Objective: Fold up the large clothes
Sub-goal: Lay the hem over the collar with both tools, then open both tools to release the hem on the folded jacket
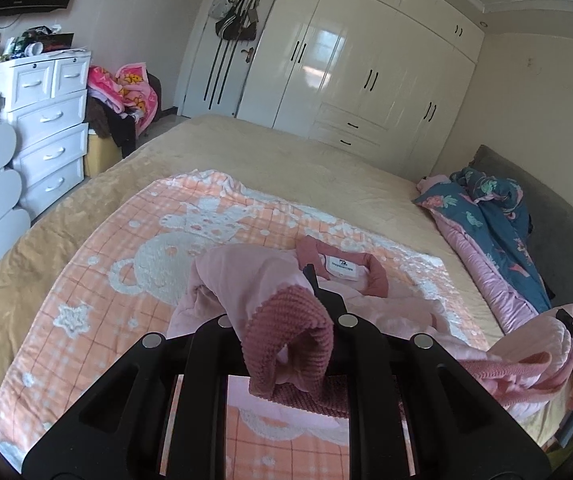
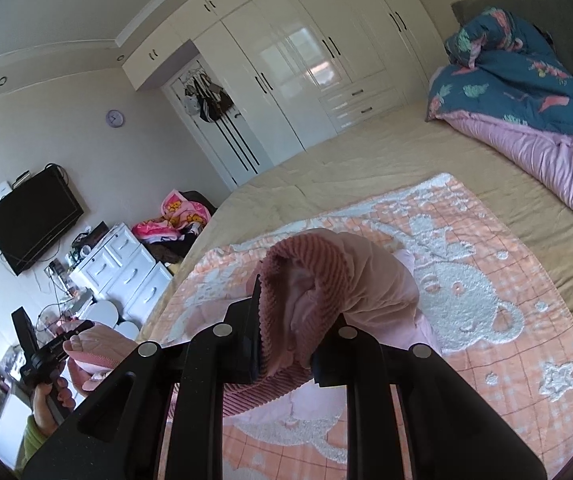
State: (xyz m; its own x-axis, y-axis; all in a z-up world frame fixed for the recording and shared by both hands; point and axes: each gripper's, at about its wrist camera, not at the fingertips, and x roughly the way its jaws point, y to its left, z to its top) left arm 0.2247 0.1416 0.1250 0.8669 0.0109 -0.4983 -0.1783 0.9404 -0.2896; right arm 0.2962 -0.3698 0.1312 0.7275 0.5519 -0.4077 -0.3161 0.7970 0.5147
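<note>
The pink sweater (image 1: 366, 300) is a soft, light knit that sags and folds under its own weight, so it needs support at two points at once. Its body lies on the peach blanket (image 1: 146, 248) spread over the bed, collar and label facing up just beyond the left gripper (image 1: 310, 276). That gripper's fingers are clenched on one ribbed dark-pink cuff (image 1: 286, 344), lifted off the blanket. The right gripper (image 2: 286, 344) is clamped on the other cuff (image 2: 306, 268), also raised above the blanket. The ribbing is thick and grippy, a good hold; the smooth fleece sleeve would probably slip more easily
</note>
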